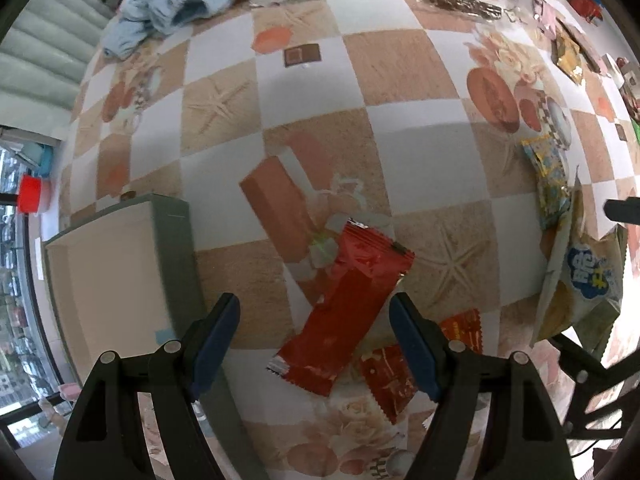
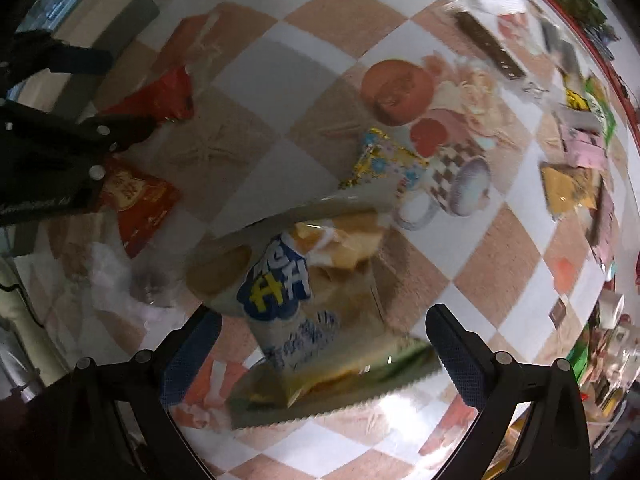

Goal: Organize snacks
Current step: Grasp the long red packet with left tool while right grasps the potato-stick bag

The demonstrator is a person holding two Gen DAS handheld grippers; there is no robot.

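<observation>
Left gripper [image 1: 314,346] spread over red wrapper [image 1: 346,304], lower centre, pads not touching. Right gripper [image 2: 324,354] spread around cracker bag [image 2: 288,292], lower centre. Box [image 1: 120,280] at left.

**Colours and patterns on the snack table**

The tablecloth [image 1: 416,80] is checked in white and tan, printed with starfish and peach roses. A glossy red wrapper [image 1: 348,304] is seen beside an orange-red packet [image 1: 394,376]. A pale bag [image 2: 280,292] is marked with a blue-and-yellow logo. The box [image 1: 176,248] is grey-green outside, cream inside
</observation>
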